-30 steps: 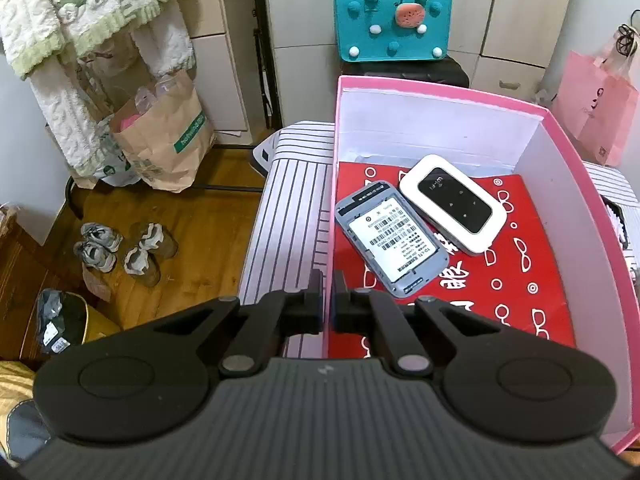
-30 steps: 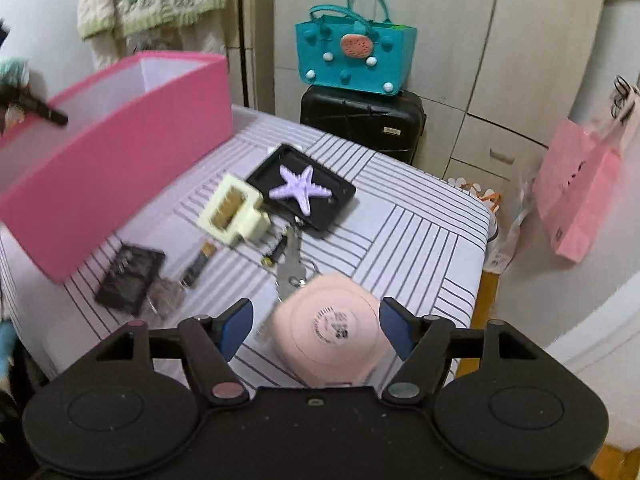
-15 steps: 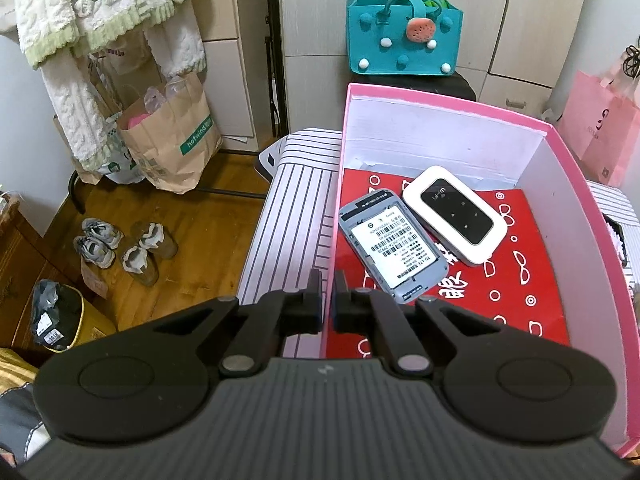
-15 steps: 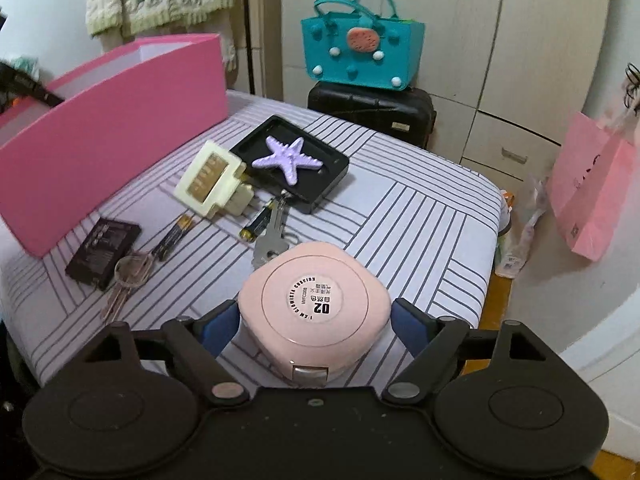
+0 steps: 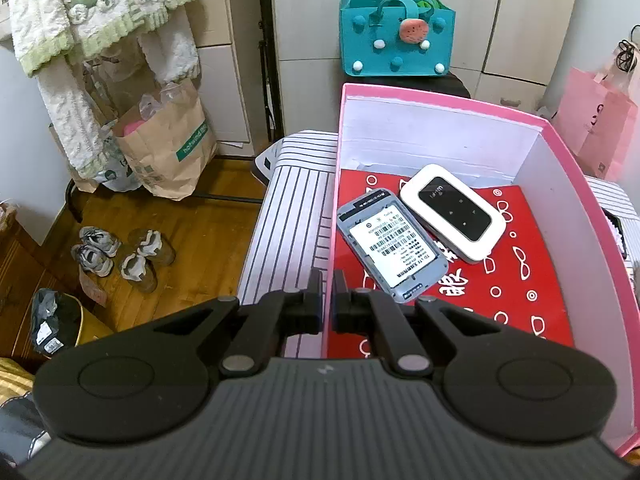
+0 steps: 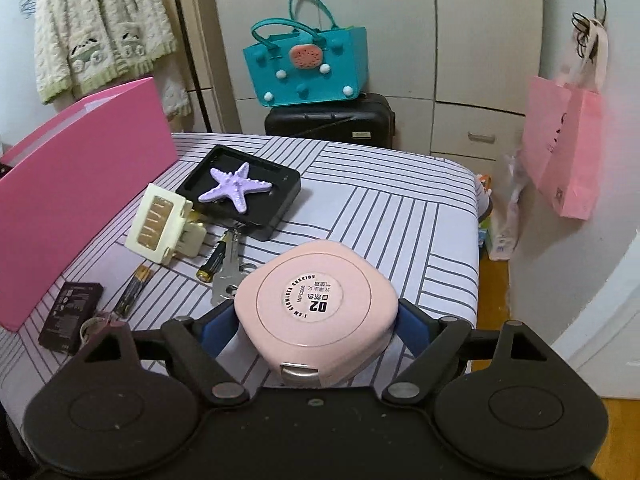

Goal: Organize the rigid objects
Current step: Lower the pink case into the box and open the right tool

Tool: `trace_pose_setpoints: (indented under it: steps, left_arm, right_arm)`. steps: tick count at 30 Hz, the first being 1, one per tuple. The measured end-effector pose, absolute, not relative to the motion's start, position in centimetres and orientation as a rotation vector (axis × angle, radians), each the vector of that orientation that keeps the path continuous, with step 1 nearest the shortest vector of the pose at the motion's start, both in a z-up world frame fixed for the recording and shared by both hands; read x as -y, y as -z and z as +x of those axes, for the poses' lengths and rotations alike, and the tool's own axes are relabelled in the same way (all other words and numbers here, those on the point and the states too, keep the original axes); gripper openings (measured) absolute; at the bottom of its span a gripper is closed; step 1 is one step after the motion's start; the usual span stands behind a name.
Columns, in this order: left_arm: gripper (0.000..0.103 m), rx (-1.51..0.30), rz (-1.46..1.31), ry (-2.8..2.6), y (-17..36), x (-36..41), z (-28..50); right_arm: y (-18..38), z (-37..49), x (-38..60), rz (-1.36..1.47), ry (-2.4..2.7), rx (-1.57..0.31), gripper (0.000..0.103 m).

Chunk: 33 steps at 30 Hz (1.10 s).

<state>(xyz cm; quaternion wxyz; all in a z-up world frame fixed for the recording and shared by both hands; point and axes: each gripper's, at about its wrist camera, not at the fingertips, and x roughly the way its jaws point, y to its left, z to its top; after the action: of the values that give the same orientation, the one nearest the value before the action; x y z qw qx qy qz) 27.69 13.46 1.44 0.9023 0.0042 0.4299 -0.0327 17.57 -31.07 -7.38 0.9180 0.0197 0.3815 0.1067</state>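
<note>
Your left gripper (image 5: 327,308) is angling down with its jaws pinching the near wall of the pink box (image 5: 440,104); inside, a grey device (image 5: 392,246) covered in barcodes is lying beside a white "Wi-Fi" router (image 5: 452,212). Your right gripper (image 6: 316,330) is tilting down at the striped table (image 6: 380,208), jaws spread wide and just widened further, blue pads flanking the pink compact (image 6: 316,310) labelled "02" without visibly pressing it.

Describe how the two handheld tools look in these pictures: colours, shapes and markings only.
Both are black, with a ribbed grey-black body, two round discs and silver pivot pins on angled arms. The left tool has plain black fingers. The right tool has blue pads on its fingers. No hand, sleeve or cable shows.
</note>
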Motion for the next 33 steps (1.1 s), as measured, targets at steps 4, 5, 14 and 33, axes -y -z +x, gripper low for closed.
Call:
trace_pose_setpoints:
  steps: [4,5,14,33]
  left_arm:
    - [0.003,-0.882,0.025,0.073,-1.4,-13.3,27.5]
    - [0.003,-0.882,0.025,0.075,-1.3,-13.3,27.5]
    - [0.003,-0.862,0.027,0.118,-1.2,-13.7,27.3]
    - [0.005,-0.850,0.037,0.188,-1.1,-14.3,27.2]
  right_arm:
    - [6.8,17.8,31.1,0.068,-0.200,-0.789,0.087]
    - [6.5,17.7,31.1,0.065,-0.198,-0.782,0.087]
    - [1.0,16.8,29.4,0.121,-0.259,-0.679,0.087]
    - [-4.8,22.3,13.7,0.087,-0.797,-0.666,0.087]
